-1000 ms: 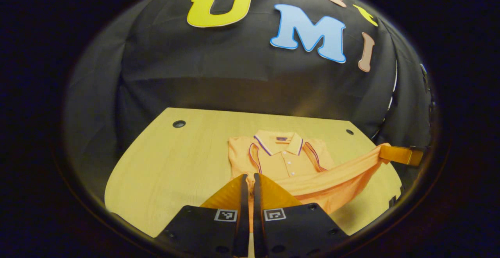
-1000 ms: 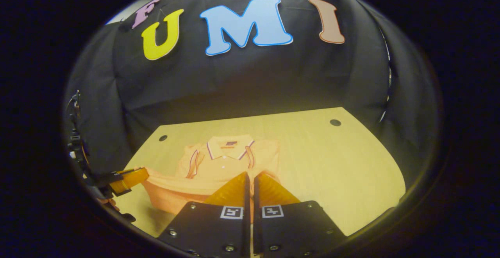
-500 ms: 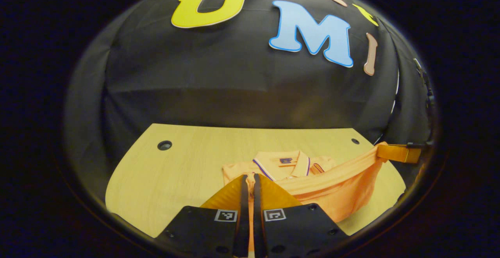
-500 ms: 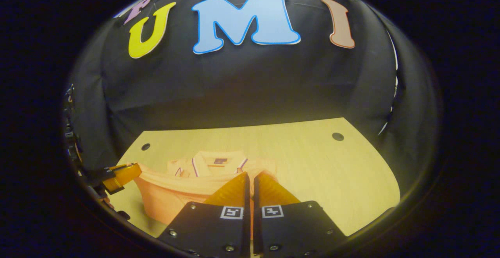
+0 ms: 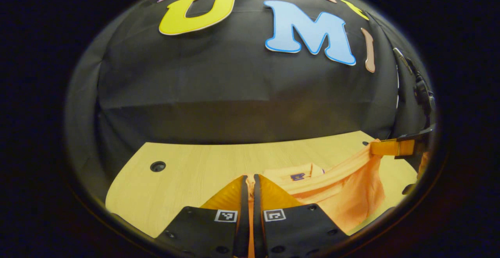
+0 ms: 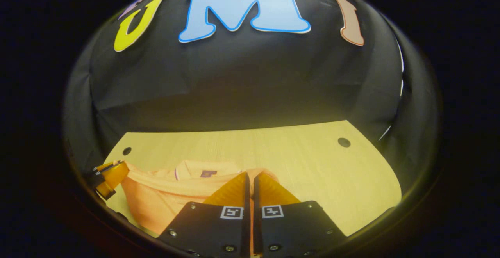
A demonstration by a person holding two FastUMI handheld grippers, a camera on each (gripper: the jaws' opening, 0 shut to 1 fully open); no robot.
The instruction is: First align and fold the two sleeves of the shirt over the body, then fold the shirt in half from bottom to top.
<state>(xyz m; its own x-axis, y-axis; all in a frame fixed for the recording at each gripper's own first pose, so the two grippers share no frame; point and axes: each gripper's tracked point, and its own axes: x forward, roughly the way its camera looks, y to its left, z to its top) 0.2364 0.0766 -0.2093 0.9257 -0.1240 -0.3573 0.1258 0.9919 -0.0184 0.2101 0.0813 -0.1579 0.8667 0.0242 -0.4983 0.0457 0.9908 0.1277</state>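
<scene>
Shirt [image 5: 343, 187]: orange, lying on the counter [image 5: 187, 172] with its bottom edge lifted and stretched taut between the two claws. The raised cloth hangs as a sagging band and hides most of the shirt's body and both sleeves; whether the sleeves are folded in cannot be told. Above the band, part of the collar and a small dark neck label [image 5: 297, 177] are visible, the label too small to make out.

Left claw [image 5: 250, 185]: at the bottom of the left gripper view, fingers drawn narrow with a thin strip of orange cloth pinched between them. In the right gripper view it appears at the far left edge [image 6: 111, 174], clamped on the lifted corner of the shirt [image 6: 156, 199], partly cut off by the rim.

Right claw [image 6: 250, 184]: fingers likewise near-closed on a sliver of the shirt's edge. In the left gripper view it appears at the far right [image 5: 384, 148], gripping the other corner; its body behind is dark and hard to read.

Counter: pale wood, with round holes [image 5: 157, 166] near its far corners; its near edge is hidden behind the claw housings.
</scene>
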